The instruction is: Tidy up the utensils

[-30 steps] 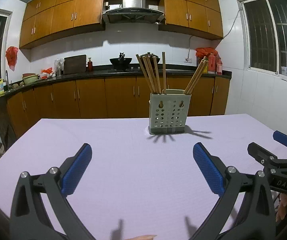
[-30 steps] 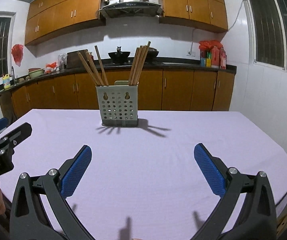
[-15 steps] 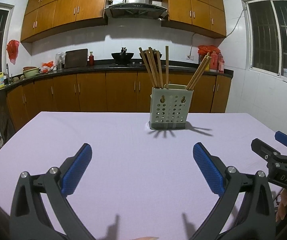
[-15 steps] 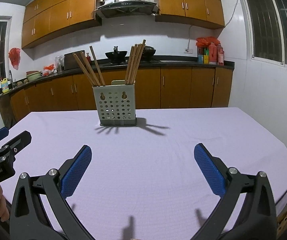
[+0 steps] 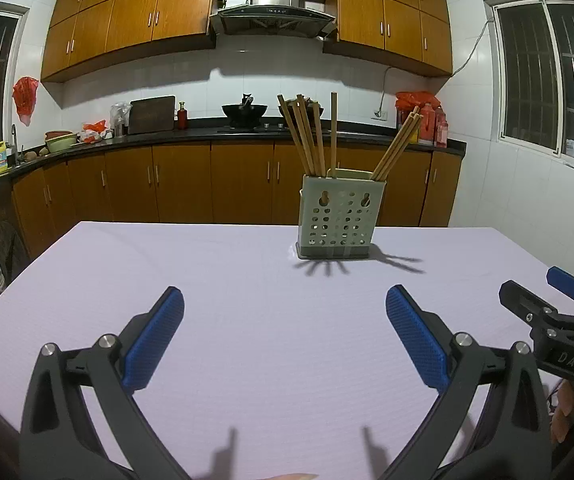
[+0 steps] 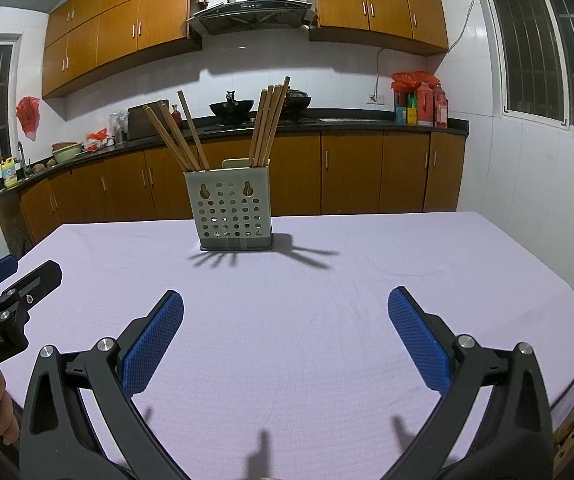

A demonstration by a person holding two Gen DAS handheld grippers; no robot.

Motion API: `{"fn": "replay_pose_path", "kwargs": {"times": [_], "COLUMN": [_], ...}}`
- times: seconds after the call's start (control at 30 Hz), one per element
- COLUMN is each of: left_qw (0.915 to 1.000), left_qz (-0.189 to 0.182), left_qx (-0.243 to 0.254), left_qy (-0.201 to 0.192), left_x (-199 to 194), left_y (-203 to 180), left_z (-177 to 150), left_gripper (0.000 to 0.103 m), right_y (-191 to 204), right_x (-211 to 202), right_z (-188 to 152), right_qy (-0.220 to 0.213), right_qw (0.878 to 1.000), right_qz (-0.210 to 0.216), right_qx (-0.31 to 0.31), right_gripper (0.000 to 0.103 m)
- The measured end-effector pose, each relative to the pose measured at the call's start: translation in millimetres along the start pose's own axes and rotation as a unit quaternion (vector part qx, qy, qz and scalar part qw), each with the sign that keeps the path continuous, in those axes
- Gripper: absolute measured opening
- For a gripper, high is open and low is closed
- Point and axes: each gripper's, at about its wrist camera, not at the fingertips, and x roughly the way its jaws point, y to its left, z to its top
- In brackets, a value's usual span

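Observation:
A grey perforated utensil holder (image 5: 337, 220) stands upright on the lilac table (image 5: 247, 320), also in the right wrist view (image 6: 234, 216). Several wooden chopsticks (image 5: 311, 140) stand in it in two bunches, seen too in the right wrist view (image 6: 267, 124). My left gripper (image 5: 285, 316) is open and empty, low over the table, well short of the holder. My right gripper (image 6: 285, 316) is open and empty too, beside the left one. Each shows at the edge of the other's view: the right one (image 5: 555, 300) and the left one (image 6: 11, 276).
The table (image 6: 367, 320) ends at right and near edges. Kitchen counters with a wok (image 5: 245, 110), bottles (image 5: 427, 124) and a cutting board (image 5: 151, 114) run behind. White tiled wall and windows stand at right.
Both views have tilted up slightly and the holder sits a little lower and nearer in frame. Both grippers stay open and empty.

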Motion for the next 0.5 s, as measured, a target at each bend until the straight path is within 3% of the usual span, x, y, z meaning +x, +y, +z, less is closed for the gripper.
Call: {"fn": "replay_pose_path", "kwargs": {"times": [0.5], "left_qw": [1.0], "left_qz": [0.001], "left_qx": [0.0], "left_qy": [0.0], "left_x": [0.3], "left_y": [-1.9], "left_z": [-0.3], "left_gripper": [0.099], "right_y": [-1.3], "right_x": [2.3], "right_z": [-3.5], "right_qy": [0.003], "right_qw": [1.0], "right_qz": [0.002], "right_qx": [0.005], "right_gripper": [0.101]}}
